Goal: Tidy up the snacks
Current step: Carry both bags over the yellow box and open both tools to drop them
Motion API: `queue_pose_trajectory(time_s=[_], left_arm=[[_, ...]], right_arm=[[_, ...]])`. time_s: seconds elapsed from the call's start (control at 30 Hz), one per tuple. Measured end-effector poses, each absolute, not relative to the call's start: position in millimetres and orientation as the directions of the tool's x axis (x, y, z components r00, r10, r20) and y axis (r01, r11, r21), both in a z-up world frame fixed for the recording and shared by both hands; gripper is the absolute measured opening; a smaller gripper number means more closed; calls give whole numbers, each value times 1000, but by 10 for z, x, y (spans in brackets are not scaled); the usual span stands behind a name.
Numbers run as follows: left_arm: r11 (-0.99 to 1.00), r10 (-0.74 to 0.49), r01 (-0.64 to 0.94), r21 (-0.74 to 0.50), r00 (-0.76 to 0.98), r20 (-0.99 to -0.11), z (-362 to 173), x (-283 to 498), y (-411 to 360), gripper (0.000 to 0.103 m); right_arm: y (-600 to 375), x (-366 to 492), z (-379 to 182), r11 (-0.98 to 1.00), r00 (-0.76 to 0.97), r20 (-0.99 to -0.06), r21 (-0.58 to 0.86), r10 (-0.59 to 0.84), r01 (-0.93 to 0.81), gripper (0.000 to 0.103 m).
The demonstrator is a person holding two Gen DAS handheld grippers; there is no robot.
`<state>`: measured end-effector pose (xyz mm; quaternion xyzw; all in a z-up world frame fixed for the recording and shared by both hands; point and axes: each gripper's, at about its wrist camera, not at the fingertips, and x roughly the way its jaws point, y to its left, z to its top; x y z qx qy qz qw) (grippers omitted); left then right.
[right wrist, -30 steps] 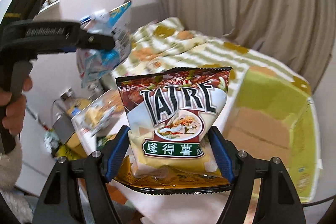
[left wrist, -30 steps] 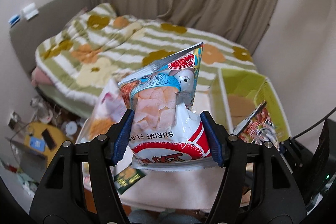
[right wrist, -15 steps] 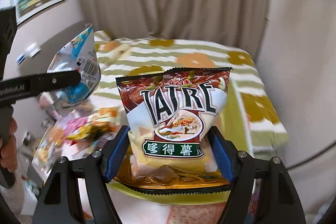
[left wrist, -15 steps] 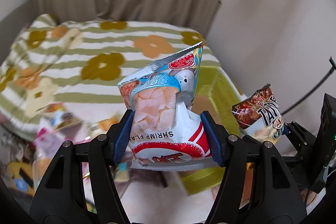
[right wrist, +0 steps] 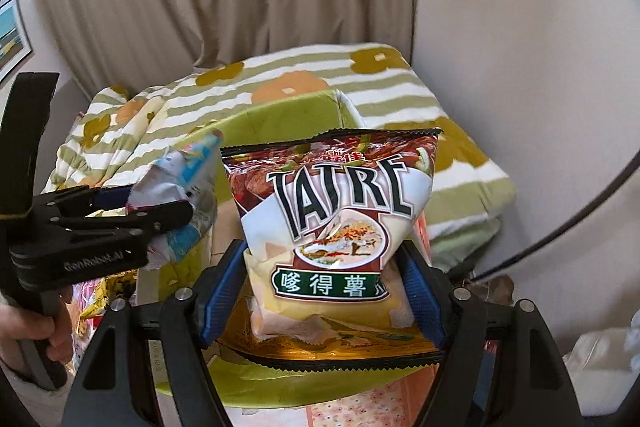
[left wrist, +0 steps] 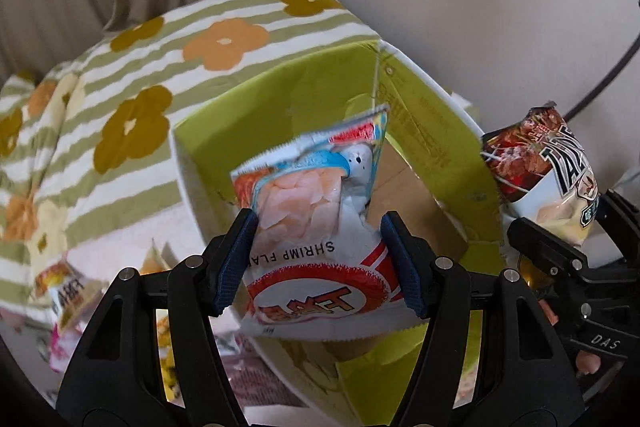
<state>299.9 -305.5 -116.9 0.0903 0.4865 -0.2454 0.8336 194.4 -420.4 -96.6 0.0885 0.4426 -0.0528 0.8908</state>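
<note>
The left gripper [left wrist: 320,259] was clamped on the shrimp flakes bag [left wrist: 316,223], its blue pads pressing both sides of the bag's lower half. The bag was held upside down over the open mouth of the green box [left wrist: 432,147], which served as the reference landmark. The right gripper [right wrist: 324,295] gripped the potato chip bag [right wrist: 332,227] upright, with both pads against the bag's sides. In the right wrist view this bag hung in front of the box [right wrist: 288,115], just beside the left gripper [right wrist: 160,211] and its shrimp flakes bag [right wrist: 180,187]. In the left wrist view, the potato chip bag [left wrist: 544,171] sat just outside the box's right wall. Loose snack packets [left wrist: 68,291] lay left of the box. A striped floral blanket [left wrist: 160,67] lay behind the box.
</note>
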Motion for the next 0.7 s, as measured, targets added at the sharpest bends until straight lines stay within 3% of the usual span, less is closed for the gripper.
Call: queue_pose_trajectory(time_s=[0.4,0.43,0.5,0.53,0.7], left_arm=[[842,-362,526,-121,383,-850,-1164,2989,-3129,62],[843,-365,523,-127,381,-849,-1155,2984,-3128,64],[841,-370,525,-135,376,-850,-1148,2975,-3128,96],[842,-370,523,-131,383,-846,-1140,2969,-3121,102],[852,-330,519,-73,424,-844,-1096,2876,-2988,103]], right_arm=[[-4233,1878,-980,968,603,-798,163,14,193,71],[-4243,1876,-978,967,604,-797,166,17,192,71],[-4243,1866,-966,969,605,-796,159,12,190,71],[-4245,1857,-960,969,606,-795,156,9,190,71],[-4238,1805,-938,968,604,-797,164,17,189,71]])
